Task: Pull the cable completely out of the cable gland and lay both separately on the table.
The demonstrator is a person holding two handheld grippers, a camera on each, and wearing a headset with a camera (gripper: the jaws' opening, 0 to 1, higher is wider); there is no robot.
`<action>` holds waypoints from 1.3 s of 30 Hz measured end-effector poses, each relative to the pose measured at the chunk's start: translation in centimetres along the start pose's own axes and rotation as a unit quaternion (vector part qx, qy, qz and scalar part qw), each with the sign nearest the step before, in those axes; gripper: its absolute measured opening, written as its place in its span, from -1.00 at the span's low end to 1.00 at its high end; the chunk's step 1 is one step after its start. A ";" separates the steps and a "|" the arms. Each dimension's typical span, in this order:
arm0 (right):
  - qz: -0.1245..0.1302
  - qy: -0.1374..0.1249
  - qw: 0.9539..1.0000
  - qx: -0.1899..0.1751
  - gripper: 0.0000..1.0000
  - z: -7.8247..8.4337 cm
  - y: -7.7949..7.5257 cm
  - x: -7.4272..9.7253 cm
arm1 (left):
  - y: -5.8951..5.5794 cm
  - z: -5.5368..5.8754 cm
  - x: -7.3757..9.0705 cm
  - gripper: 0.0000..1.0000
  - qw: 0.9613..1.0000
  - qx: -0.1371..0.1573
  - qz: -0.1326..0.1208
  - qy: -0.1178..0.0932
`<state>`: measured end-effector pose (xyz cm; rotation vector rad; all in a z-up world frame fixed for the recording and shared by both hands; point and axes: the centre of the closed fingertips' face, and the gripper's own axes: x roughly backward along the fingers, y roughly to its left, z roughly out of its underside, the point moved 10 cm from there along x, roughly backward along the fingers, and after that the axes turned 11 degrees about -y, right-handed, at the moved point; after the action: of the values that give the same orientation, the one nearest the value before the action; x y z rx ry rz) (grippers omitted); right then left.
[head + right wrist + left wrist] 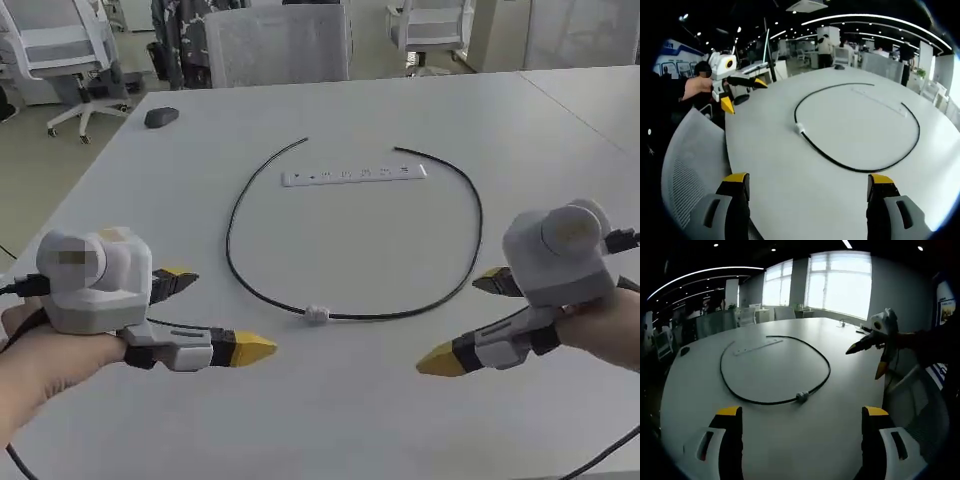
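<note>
While left gripper (230, 312), right gripper (450, 324) gape, cable (228, 240) lies looped; cable gland (317, 313) threaded.

the head view was evenly bright and sharp, with soft light leaving only faint shadows beside the thin black cable (228, 240) on the matte white table (400, 400). in the left gripper view the tall bright windows (840, 282) blew out to white and straight lines bowed near the edges. the right gripper view was dimmer, lit by curved ceiling light strips (860, 16), and its far background was soft.
</note>
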<state>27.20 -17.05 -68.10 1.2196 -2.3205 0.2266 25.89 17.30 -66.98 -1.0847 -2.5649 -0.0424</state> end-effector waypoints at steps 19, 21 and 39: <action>0.008 -0.002 1.000 0.003 0.98 0.0 -0.1 0.2 | -0.2 0.3 0.0 0.98 1.000 0.011 -0.001 0.001; 0.008 -0.005 1.000 0.003 0.98 -0.1 -0.1 0.2 | -0.2 0.2 0.0 0.98 1.000 0.006 -0.003 0.002; 0.001 -0.004 1.000 0.008 0.95 -0.3 -0.2 0.0 | 0.0 0.6 0.0 0.98 1.000 0.011 -0.006 0.003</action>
<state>27.50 -17.08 -67.83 1.2287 -2.3308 0.2428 25.73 17.38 -67.55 -1.0605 -2.5607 -0.0187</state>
